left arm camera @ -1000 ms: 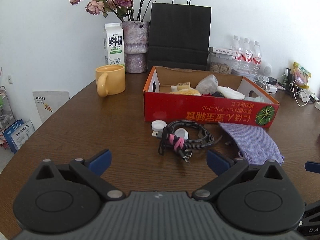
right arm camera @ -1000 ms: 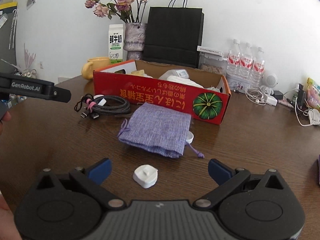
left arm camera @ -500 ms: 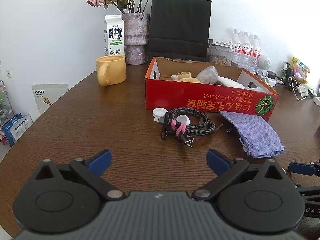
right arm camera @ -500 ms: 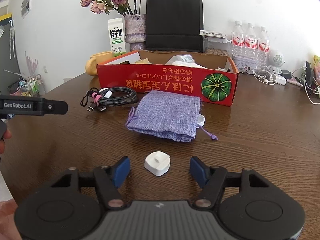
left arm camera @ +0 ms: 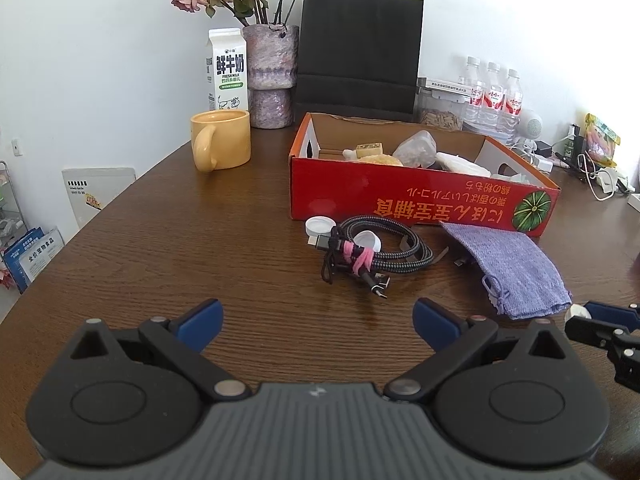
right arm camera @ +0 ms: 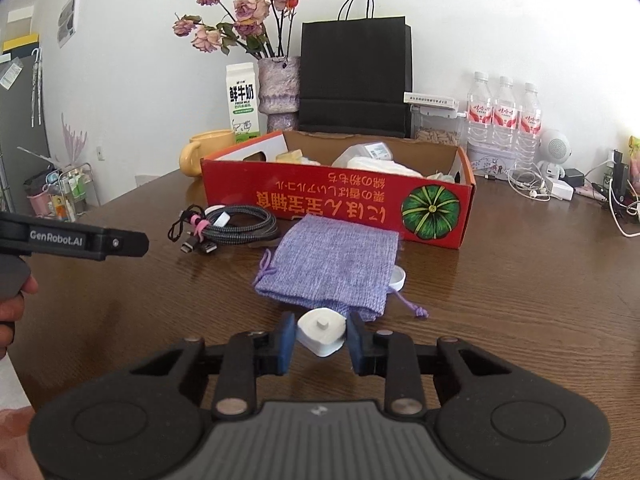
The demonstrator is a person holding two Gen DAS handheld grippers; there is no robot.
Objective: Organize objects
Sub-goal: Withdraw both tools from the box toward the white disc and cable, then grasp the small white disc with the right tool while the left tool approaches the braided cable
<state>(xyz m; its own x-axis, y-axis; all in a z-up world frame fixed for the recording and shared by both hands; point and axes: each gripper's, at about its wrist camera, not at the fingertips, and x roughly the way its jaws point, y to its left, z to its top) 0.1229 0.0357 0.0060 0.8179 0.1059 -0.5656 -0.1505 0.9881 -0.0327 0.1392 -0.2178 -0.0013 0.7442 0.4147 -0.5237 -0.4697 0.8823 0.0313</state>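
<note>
Progress looks early, judging by how much is loose on the worktop [right arm camera: 520, 300]. Nearest, the right gripper [right arm camera: 321, 334] is closing on a small white plug-like block [right arm camera: 321, 330], its blue pads [right arm camera: 286, 340] pressed against either side while the block sits low on the wood, not yet lifted. The left gripper [left arm camera: 318, 322] hangs with its jaws wide apart and nothing between them, over bare wood. Just beyond the block lies a purple drawstring pouch [right arm camera: 332, 268], flat, with a white cap [right arm camera: 398, 278] peeking from under its right edge. Further left is a coiled bundle of braided cables [left arm camera: 376, 254] bound with a pink tie, with two small white round pieces [left arm camera: 319, 225] touching it — all of this sits just in front of the red cardboard box [right arm camera: 340, 204]. That box already holds several things, among them wrapped packets and a pale block, though I cannot tell what each is. So, as a judgement, some sorting is done — the white block, pouch, caps and cables are what is left, presumably bound for the box. Behind it stand a yellow mug [left arm camera: 221, 140], a milk carton [left arm camera: 227, 70], a vase of dried roses [left arm camera: 272, 76], a black paper bag [left arm camera: 358, 52] and water bottles [right arm camera: 504, 116].
</note>
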